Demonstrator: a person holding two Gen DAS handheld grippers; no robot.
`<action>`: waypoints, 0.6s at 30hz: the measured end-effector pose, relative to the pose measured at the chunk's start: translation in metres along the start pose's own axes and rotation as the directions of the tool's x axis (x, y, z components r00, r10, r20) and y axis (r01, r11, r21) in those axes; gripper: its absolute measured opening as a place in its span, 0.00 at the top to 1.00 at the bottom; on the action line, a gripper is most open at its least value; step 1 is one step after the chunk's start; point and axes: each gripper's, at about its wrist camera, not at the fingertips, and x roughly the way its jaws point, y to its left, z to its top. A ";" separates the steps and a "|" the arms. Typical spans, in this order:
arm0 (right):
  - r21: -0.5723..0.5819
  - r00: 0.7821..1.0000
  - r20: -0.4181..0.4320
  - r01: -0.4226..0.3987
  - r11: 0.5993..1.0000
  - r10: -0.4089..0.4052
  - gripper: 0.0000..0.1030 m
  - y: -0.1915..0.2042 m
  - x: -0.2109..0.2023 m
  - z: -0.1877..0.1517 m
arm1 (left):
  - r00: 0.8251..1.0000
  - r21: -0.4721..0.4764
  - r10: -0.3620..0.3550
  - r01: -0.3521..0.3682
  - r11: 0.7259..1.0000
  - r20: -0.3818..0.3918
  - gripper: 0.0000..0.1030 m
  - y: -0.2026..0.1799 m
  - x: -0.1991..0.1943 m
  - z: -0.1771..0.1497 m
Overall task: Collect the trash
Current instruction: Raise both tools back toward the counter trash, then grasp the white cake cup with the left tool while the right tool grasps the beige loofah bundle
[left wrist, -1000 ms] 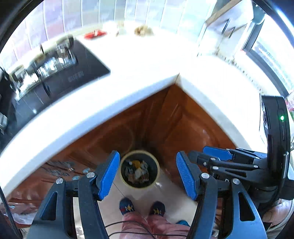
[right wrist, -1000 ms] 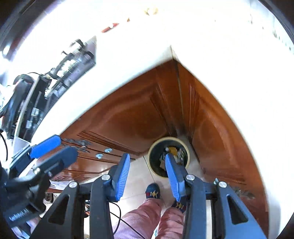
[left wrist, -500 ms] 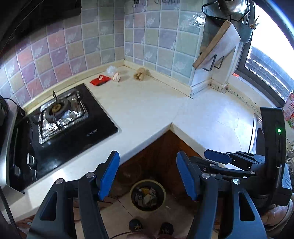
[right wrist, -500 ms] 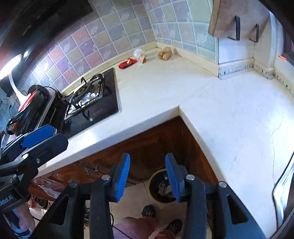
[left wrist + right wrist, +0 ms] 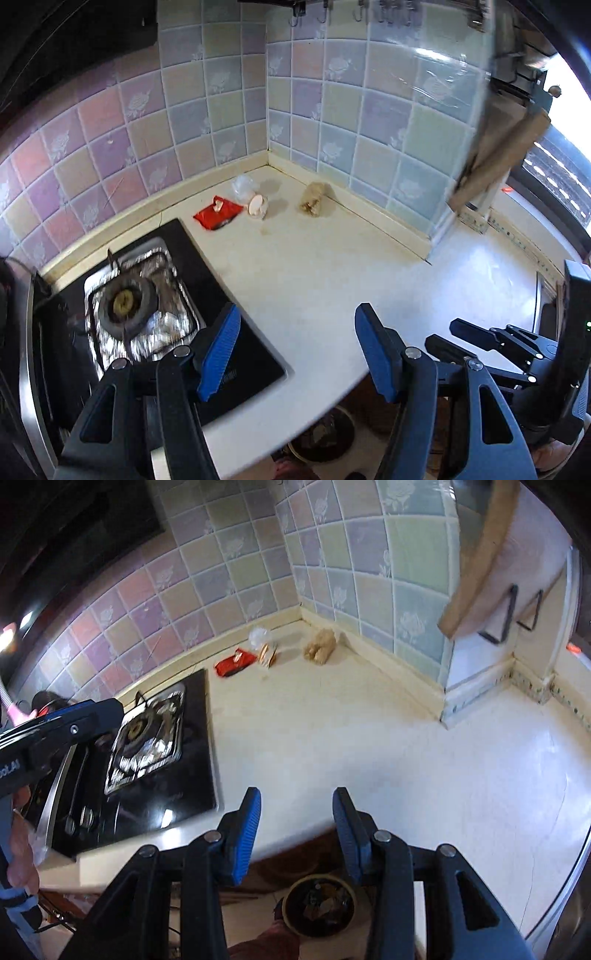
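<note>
Both the left gripper (image 5: 293, 354) and right gripper (image 5: 297, 834) hover with jaws apart and empty above the pale stone counter's (image 5: 317, 273) front edge, presumably aiming for the red foil wrapper (image 5: 218, 216) and crumpled scraps littering its back corner.

The right tongs (image 5: 296, 834) hang with their blue pads apart and nothing between them, above the near edge of the pale surface (image 5: 332, 738). In the far corner lie a red wrapper (image 5: 235, 663), a crumpled clear bag (image 5: 259, 636) and a tan lump (image 5: 320, 647). The hob (image 5: 147, 731) sits left. A bin (image 5: 319, 904) with scraps stands on the floor below.
</note>
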 end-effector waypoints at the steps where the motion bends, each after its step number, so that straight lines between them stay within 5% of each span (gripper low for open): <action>1: 0.005 1.000 0.004 0.005 1.000 -0.006 0.60 0.000 0.007 0.012 | 1.000 0.004 -0.004 0.004 1.000 -0.005 0.39 0.007 0.012 0.014; 9: 0.044 0.998 -0.004 0.068 0.997 -0.068 0.60 -0.008 0.098 0.117 | 0.996 -0.022 -0.037 0.035 0.999 -0.077 0.39 0.065 0.134 0.100; 18: 0.128 0.990 -0.068 0.128 0.983 -0.120 0.60 -0.026 0.222 0.193 | 0.982 -0.128 -0.071 0.049 0.991 -0.173 0.39 0.096 0.275 0.142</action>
